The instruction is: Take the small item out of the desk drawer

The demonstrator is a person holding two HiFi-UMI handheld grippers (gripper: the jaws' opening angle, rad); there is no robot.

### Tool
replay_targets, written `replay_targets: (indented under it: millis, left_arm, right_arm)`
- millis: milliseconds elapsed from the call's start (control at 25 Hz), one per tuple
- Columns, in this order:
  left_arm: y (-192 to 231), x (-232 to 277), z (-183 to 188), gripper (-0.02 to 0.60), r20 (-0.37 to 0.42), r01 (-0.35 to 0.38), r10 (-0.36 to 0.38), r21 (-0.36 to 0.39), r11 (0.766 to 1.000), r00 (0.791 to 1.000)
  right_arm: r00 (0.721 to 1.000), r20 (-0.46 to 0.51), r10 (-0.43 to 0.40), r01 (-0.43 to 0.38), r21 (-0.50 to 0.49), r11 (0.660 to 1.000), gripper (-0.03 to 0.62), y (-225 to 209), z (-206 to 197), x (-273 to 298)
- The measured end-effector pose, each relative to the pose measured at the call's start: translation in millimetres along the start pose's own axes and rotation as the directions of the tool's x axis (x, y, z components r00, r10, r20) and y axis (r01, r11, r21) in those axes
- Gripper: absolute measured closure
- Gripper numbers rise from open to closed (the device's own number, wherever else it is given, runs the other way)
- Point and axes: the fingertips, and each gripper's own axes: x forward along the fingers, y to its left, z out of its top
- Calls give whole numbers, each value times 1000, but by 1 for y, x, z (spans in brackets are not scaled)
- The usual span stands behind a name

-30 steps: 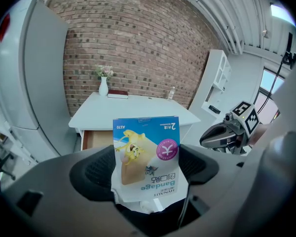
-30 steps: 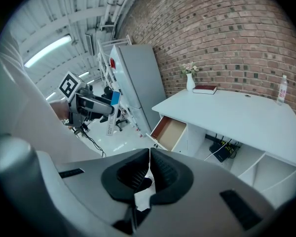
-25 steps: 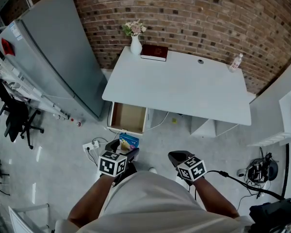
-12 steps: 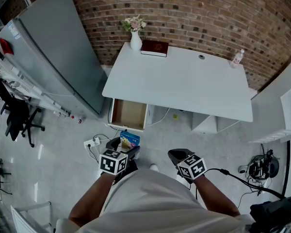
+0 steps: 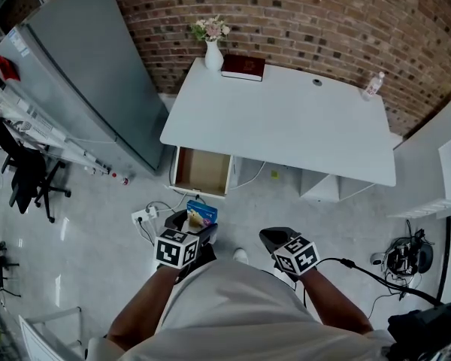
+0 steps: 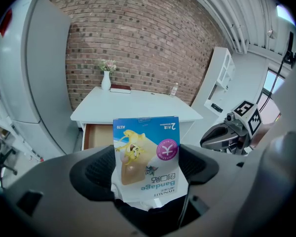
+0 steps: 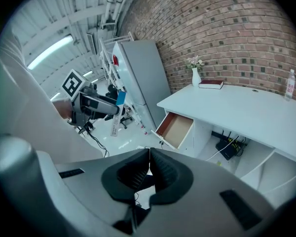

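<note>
Moved since a second ago: next to nothing, only a slight upward drift of the background in the head view.

Red-brown brick wall [image 5: 323,6] across the back. Tall grey metal cabinet [image 5: 83,74] at left, up against it. Wide white desk [image 5: 286,119] against the wall, right of the cabinet. Pulled-out desk drawer [image 5: 203,171] with a brown wooden inside, under the desk's left end, open.

Left gripper [image 5: 189,224] low over the pale floor, just short of the drawer; jaws clamped from both sides on the task item. Right gripper [image 7: 149,157] alongside, well apart from the left; jaws pressed together, nothing between them.

Along the desk's back edge: dark red book [image 5: 243,67], just beside a white vase of flowers [image 5: 213,53] at the left corner; clear plastic bottle [image 5: 373,85] far right.

Blue-and-white bandage packet [image 6: 147,157] with yellow cartoon and pink round mark: upright between the left pads, print upside down in the left gripper view, outside the drawer and apart from it.
</note>
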Motion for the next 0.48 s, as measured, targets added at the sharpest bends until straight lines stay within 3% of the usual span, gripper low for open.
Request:
replay_targets:
  millis: [480]
  left_arm:
    - [16, 12, 2, 192, -6, 0, 0, -12, 1000, 1000]
  right_arm:
    - [1000, -17, 12, -12, -16, 1000, 562, -5, 10, 19]
